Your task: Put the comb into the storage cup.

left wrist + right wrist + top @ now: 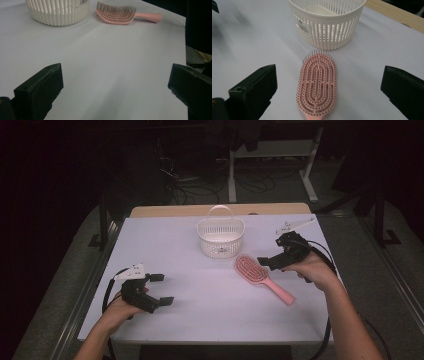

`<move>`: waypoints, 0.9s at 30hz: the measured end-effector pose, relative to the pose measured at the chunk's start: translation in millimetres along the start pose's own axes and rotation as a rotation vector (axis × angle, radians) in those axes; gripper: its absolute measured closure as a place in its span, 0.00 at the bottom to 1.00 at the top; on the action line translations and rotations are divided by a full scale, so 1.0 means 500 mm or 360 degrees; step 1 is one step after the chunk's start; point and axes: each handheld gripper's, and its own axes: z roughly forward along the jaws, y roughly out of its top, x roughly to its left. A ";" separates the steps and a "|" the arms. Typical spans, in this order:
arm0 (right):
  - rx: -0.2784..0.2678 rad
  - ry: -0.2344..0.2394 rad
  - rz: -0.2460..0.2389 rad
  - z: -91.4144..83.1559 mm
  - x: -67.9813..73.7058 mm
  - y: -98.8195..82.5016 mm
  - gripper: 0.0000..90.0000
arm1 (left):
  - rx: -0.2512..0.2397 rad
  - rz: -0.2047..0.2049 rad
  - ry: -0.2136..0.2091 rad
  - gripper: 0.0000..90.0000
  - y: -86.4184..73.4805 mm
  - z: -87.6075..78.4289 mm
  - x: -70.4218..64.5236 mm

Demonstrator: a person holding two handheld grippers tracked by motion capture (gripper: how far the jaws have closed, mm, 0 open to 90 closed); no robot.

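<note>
The right gripper (270, 261), jaws wide, stood just beside the pink hairbrush (263, 278), which lay on the table (210, 295) near the basket (220, 238), handle pointing away from it; the left gripper (161, 289), also wide, was well apart.

In the right gripper view the handle of the pink hairbrush (317, 86) is cut off by the bottom edge, and the far rim of the white basket (327, 23) is lost at the top edge. In the left gripper view the basket's upper part is likewise cut away. In the high view the small white object (295, 225) at the far right of the table (210, 310) is too small to be identified, and the room beyond is too dark to be made out.
</note>
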 end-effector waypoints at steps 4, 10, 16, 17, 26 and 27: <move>0.0023 0.0006 -0.0005 0.002 0.000 -0.001 0.00 | 0.0003 0.0002 0.0000 0.00 0.000 0.000 -0.001; 0.0069 0.0005 0.0001 0.002 0.003 -0.001 0.00 | 0.0007 0.0004 -0.0001 0.00 0.000 0.001 -0.002; 0.0128 -0.0001 0.0006 0.005 0.001 -0.004 0.00 | 0.0007 0.0009 0.0001 0.00 0.000 0.000 -0.001; 0.0133 0.0001 0.0004 0.005 0.001 -0.004 0.00 | 0.0006 0.0008 -0.0001 0.00 0.000 0.000 -0.001; 0.0232 0.0024 -0.0004 0.012 0.003 -0.011 0.00 | 0.0008 0.0009 0.0002 0.00 0.000 0.001 0.000; 0.0239 0.0027 -0.0010 0.013 0.003 -0.011 0.00 | 0.0008 0.0010 0.0002 0.00 0.000 0.000 0.000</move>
